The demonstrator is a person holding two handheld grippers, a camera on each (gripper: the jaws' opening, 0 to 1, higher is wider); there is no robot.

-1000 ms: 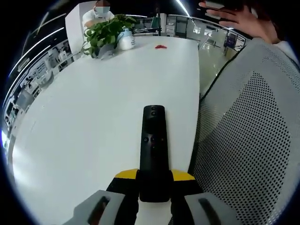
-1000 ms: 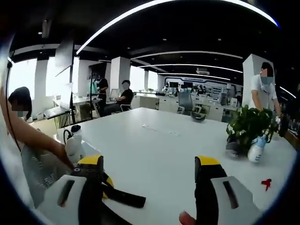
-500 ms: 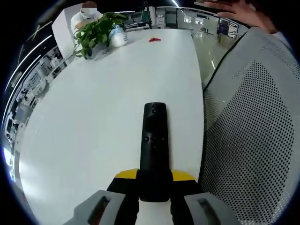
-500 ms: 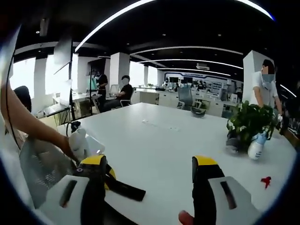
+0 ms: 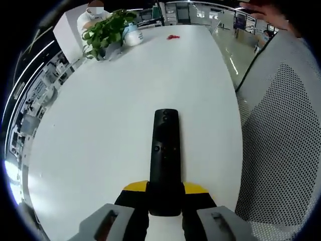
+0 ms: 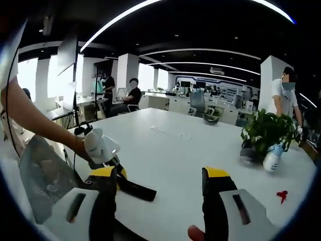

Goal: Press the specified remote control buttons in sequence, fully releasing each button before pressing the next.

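Left tongs (image 5: 164, 201) clamp the black remote control (image 5: 165, 158); right tongs (image 6: 160, 201) gape wide.
The remote points out over the white counter (image 5: 115, 100), with a potted plant (image 5: 105, 31) far off.

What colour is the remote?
Black. The remote, clamped in the left gripper, shows best in the left gripper view.

The desk (image 5: 110, 115) lies bare across the frame's middle; a potted plant (image 5: 106, 31) and white bottle (image 5: 132, 36) stand upper left, a mesh chair (image 5: 283, 140) crowds the right.
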